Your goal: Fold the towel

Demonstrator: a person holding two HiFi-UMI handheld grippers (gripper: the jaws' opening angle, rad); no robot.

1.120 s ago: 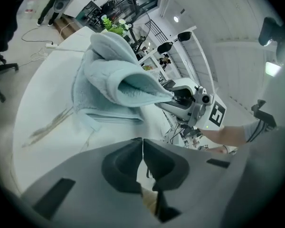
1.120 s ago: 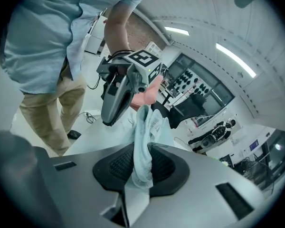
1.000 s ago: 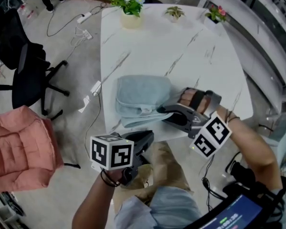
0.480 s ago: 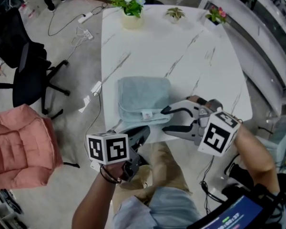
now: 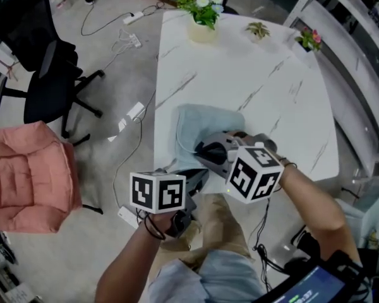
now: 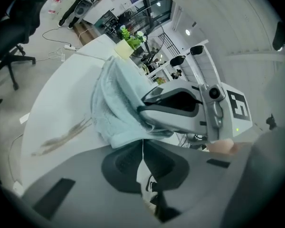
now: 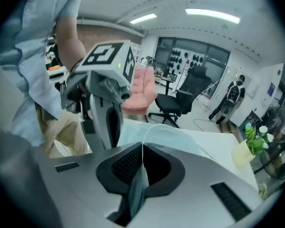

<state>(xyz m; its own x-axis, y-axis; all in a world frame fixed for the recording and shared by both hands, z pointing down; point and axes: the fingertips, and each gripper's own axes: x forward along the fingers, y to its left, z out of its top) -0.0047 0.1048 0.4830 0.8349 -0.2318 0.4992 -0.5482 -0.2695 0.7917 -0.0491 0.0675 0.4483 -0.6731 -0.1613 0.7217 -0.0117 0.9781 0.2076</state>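
Grasp step: my right gripper (image 7: 142, 156) jaws pinch towel (image 5: 202, 121) at near edge; left gripper (image 6: 143, 152) jaws closed, empty. Next, probably: carry edge far.

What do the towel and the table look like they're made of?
Towel: soft terry-like cloth, pale blue, matte; it bunches in thick folds with a nubby surface. Table: white top with grey veins, smooth and faintly glossy; looks like marble, though it could be a printed laminate.

Towel (image 5: 203, 121) front edge seemingly hidden.
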